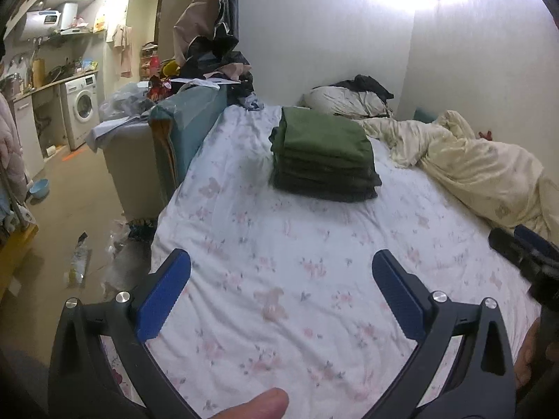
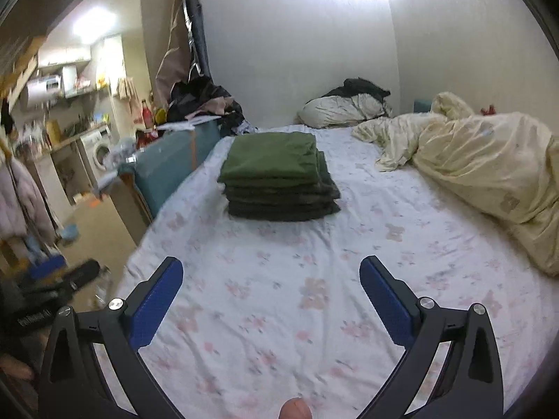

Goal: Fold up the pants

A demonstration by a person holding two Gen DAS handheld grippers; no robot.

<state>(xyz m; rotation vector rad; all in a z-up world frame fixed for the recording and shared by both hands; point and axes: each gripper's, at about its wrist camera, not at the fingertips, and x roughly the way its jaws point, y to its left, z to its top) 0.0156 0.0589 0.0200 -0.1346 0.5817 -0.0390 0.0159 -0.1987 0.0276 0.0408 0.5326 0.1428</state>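
Observation:
A neat stack of folded green pants (image 1: 323, 155) (image 2: 279, 178) lies on the bed's white flowered sheet (image 1: 279, 279) (image 2: 279, 296), toward the far left side. My left gripper (image 1: 281, 272) hangs over the near part of the bed, its blue pads (image 1: 164, 300) spread wide with only sheet between them. My right gripper (image 2: 270, 276) is likewise open and empty, well short of the stack. The right gripper (image 1: 524, 248) shows at the right edge of the left wrist view, and the left gripper (image 2: 63, 279) shows blurred at the left edge of the right wrist view.
A rumpled cream duvet (image 1: 471, 164) (image 2: 489, 160) fills the bed's right side, with a pillow and dark clothes (image 1: 349, 97) at the head. A teal headboard panel (image 1: 185, 129) and cluttered clothes pile flank the left. The floor (image 1: 70, 209) beside the bed holds litter, and a washing machine (image 1: 82, 108) stands beyond.

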